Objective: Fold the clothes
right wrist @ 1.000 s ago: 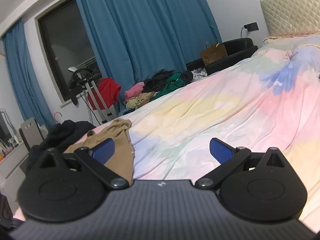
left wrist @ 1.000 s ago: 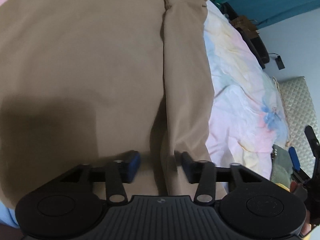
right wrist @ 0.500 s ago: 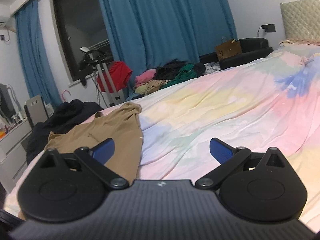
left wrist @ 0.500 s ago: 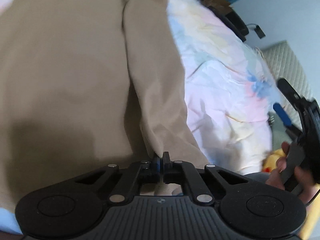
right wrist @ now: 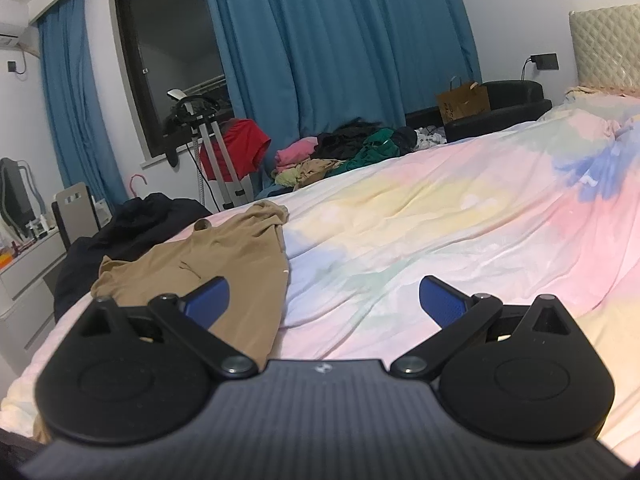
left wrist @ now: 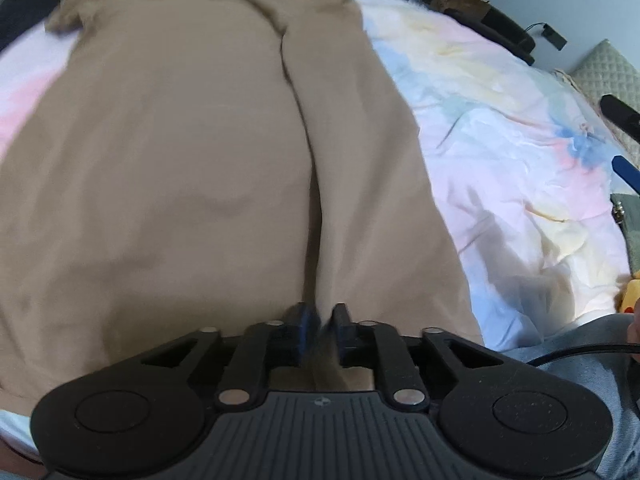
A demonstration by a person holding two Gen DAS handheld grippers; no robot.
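Note:
A tan garment lies spread flat on the pastel bedsheet, its right side folded inward along a long lengthwise crease. My left gripper hovers over the near end of that crease. Its jaws are opening, and a narrow ridge of the tan cloth stands in the small gap between the pads, which do not clamp it. In the right wrist view the same tan garment lies to the left. My right gripper is wide open above the bedsheet with nothing between its fingers.
A pile of mixed clothes sits at the far end of the bed and dark clothing at its left edge. A quilted headboard stands right. A person's grey-clad leg is beside the left gripper.
The left jaws closed on the crease's near end half a second ago and now stand slightly apart. The left gripper has pulled back and up, showing more garment. The right gripper barely moved.

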